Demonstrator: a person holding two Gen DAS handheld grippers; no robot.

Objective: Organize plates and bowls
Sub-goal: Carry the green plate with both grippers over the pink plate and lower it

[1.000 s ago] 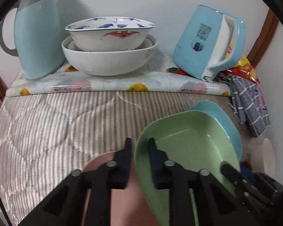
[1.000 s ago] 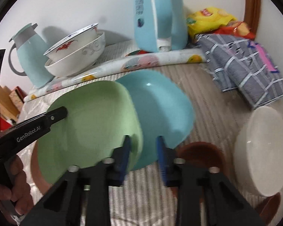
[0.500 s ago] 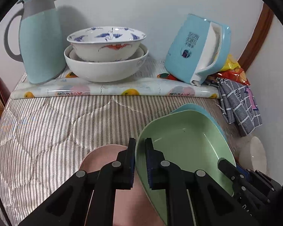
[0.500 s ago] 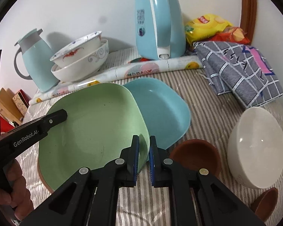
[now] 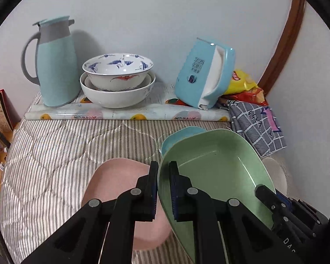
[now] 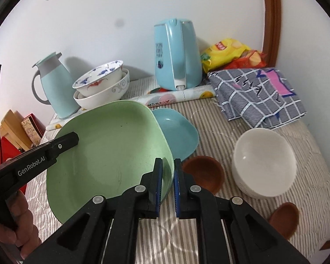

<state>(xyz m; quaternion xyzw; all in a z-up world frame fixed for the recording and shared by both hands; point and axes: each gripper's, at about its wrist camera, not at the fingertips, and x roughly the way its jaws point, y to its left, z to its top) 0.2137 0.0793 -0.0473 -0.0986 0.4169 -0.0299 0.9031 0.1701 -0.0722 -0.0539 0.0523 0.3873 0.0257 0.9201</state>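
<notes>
A green plate is held off the striped cloth by both grippers. My left gripper is shut on its left rim. My right gripper is shut on its right rim. A pink plate lies on the cloth under the left gripper. A blue plate lies just behind the green one. A white bowl, a brown bowl and a second small brown dish sit to the right. Patterned bowls are stacked at the back.
A light blue jug and a blue kettle stand by the back wall on a rolled mat. A checked cloth and snack bags lie at the back right. Boxes stand off the left edge.
Both grippers have closed on the green plate's rims and lifted it. Both cameras have risen and pulled back, so the scene looks smaller and the pink plate shows more.
</notes>
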